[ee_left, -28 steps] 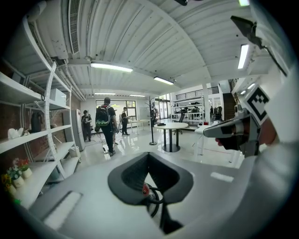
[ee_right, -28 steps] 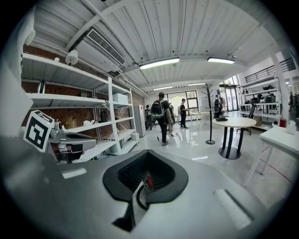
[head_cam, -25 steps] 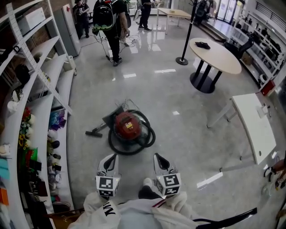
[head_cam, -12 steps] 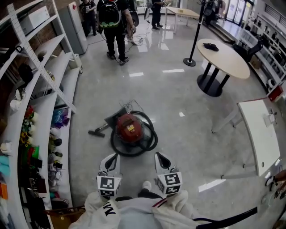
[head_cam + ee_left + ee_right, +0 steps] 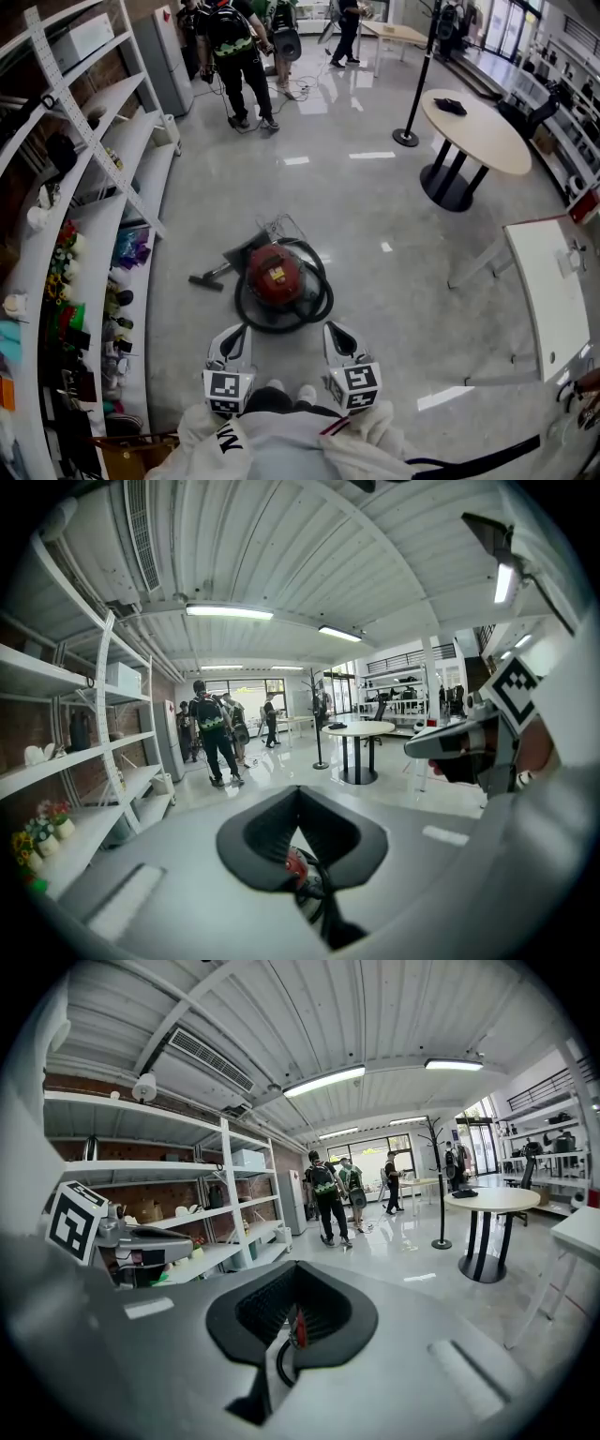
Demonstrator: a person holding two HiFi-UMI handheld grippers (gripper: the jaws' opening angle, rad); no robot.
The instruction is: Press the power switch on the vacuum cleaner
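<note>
At my feet, left gripper (image 5: 234,330) and right gripper (image 5: 335,328) point at the red vacuum cleaner (image 5: 275,272) just ahead.
Both my grippers have their jaws pressed together and hold nothing. The vacuum cleaner sits on the glossy floor (image 5: 394,206), ringed by its black hose (image 5: 322,292). I cannot pick out its switch from here, so I might prod the wrong spot. An off-centre push could roll it, or the hose could snag a jaw. People (image 5: 234,47) stand far behind.
</note>
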